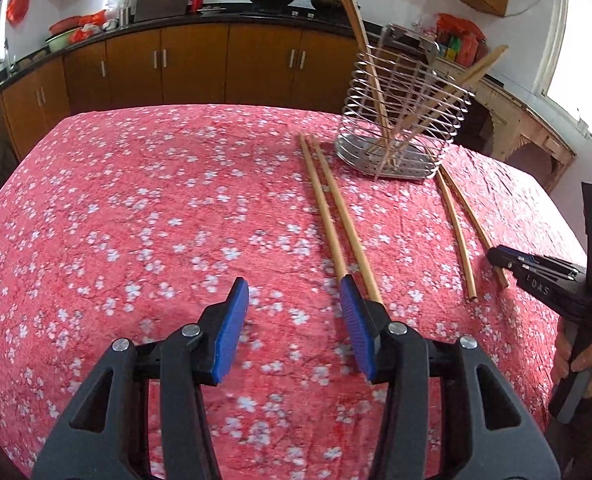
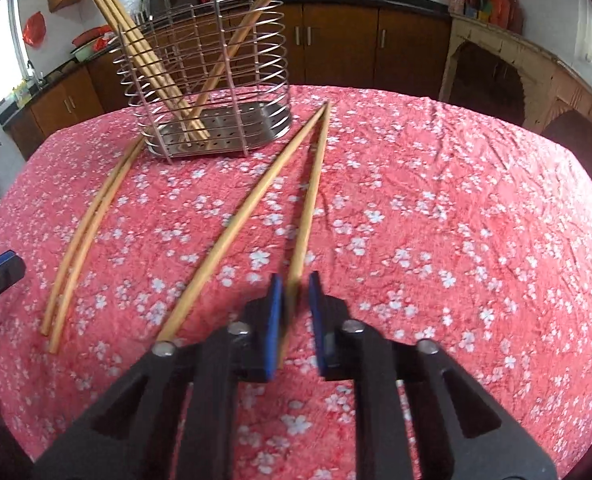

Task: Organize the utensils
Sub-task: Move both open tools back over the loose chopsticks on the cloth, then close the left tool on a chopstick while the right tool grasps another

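My right claw (image 2: pixel 296 312) has its pads close around the near end of one chopstick (image 2: pixel 304 216), but I cannot tell if they pinch it yet. My left claw (image 1: pixel 294 320) is apart and holds nothing; a pair of sticks (image 1: pixel 327 216) lies just right of it. Four sticks lie flat on the worktop (image 2: pixel 455 220), near the wire basket (image 2: pixel 212 80), which holds a few more. I think they are light, stiff and smooth, so they may slip. Grab near the thick end
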